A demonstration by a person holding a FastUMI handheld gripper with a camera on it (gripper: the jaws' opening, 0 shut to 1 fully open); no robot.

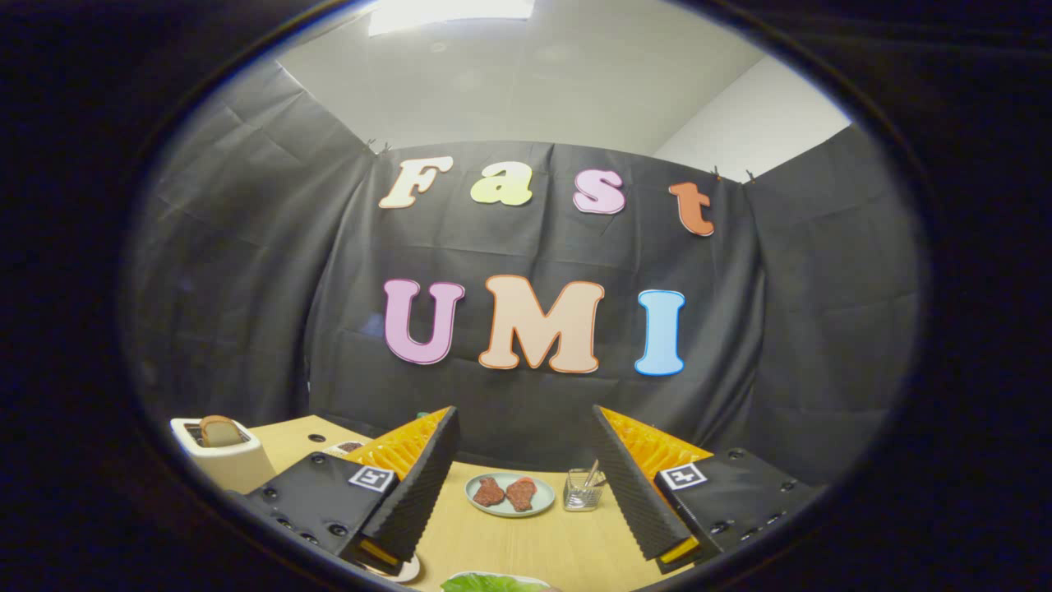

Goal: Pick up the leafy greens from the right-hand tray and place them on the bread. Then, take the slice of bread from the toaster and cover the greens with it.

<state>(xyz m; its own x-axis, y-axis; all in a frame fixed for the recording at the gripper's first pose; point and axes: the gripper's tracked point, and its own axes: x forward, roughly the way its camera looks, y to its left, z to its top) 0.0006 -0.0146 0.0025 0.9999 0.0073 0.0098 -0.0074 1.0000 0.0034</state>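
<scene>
My gripper (526, 427) is open, raised above the wooden table (526, 543), with nothing between its fingers. Leafy greens (489, 584) lie on a white plate (538, 580) just below and between the fingers, partly cut off. A cream toaster (220, 459) stands to the left beyond the left finger, with a slice of bread (219, 430) sticking up from its slot. Under the left finger, the rim of another white plate (408, 569) peeks out; what lies on it is hidden.
Ahead between the fingers a pale green plate (509, 494) holds two reddish-brown pieces of meat (505, 492). A small glass jar (583, 488) with sticks stands just right of it. A small tray (345, 448) lies behind the left finger. Black cloth walls close the table's far side.
</scene>
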